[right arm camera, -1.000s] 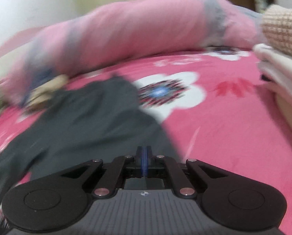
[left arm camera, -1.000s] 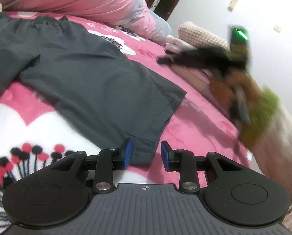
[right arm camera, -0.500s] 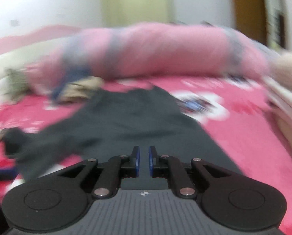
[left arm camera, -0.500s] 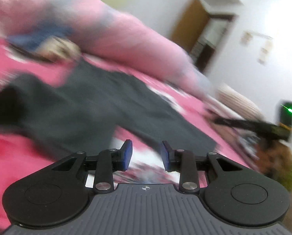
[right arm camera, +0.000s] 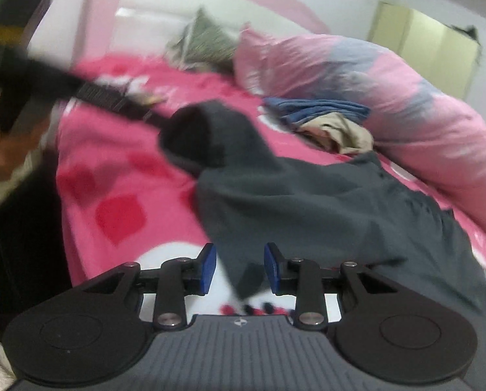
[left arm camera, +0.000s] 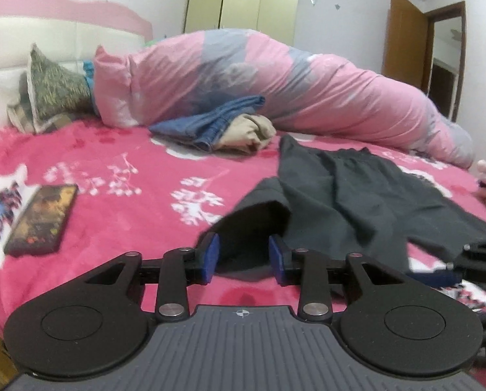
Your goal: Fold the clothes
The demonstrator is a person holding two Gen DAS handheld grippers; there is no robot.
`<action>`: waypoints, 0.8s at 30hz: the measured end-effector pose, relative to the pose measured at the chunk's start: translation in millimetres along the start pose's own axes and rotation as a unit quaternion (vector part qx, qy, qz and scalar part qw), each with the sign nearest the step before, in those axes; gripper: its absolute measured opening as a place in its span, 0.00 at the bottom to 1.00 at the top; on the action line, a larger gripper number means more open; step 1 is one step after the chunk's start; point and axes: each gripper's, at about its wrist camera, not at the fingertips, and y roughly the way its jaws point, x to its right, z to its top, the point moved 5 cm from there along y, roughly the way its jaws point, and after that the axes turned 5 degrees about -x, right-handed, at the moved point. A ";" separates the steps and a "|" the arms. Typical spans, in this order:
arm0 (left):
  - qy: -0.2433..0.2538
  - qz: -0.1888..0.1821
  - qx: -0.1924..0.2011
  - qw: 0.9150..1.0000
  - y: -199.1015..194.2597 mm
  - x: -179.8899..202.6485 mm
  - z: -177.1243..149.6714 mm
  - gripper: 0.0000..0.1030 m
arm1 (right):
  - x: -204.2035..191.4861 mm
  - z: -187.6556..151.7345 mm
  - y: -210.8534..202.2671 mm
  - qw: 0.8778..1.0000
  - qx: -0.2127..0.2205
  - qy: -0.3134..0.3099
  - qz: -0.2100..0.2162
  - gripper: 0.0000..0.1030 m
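Dark grey shorts (left arm camera: 347, 195) lie spread on the pink flowered bed (left arm camera: 122, 163). One leg end is puffed up and lies between the blue pads of my left gripper (left arm camera: 243, 254). Its jaws are opening and the pads do not pinch the cloth. At the right edge of that view shows my right gripper (left arm camera: 451, 273). In the right wrist view the shorts (right arm camera: 324, 202) run away from my right gripper (right arm camera: 239, 268). Its jaws are opening, and a cloth edge lies loose between the pads. The left gripper (right arm camera: 112, 97), blurred, reaches the raised leg end.
Folded blue jeans on a beige garment (left arm camera: 216, 127) lie behind the shorts, against a long pink duvet (left arm camera: 308, 91). A dark phone (left arm camera: 41, 215) lies on the bed at the left. A pillow (left arm camera: 54, 94) leans on the headboard. A person (right arm camera: 2, 137) is at the bed's left side.
Both views have swung left across the bed. The right jaws went from shut to apart. The left gripper has come from one leg's hem to the other, puffed-up leg end.
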 end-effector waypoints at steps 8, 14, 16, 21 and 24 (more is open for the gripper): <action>0.065 0.010 0.022 0.998 17.7 3.3 1.3 0.53 | 14.1 8.6 8.7 0.996 -0.009 0.008 -0.088 0.00; 0.091 -0.014 0.007 0.996 29.3 10.3 2.0 0.53 | 63.1 42.9 -23.7 0.989 0.049 0.090 -0.103 0.00; 0.093 -0.023 0.006 0.995 28.5 12.4 2.3 0.53 | 82.7 53.8 -34.8 0.985 0.069 0.128 -0.091 0.00; 0.092 -0.027 -0.005 0.995 31.0 16.3 -2.6 0.52 | 115.9 55.9 -51.6 0.974 0.083 0.210 -0.036 0.00; 0.089 -0.038 -0.018 0.995 35.9 19.8 -7.6 0.38 | 117.6 39.0 -52.5 0.971 0.065 0.229 -0.030 0.00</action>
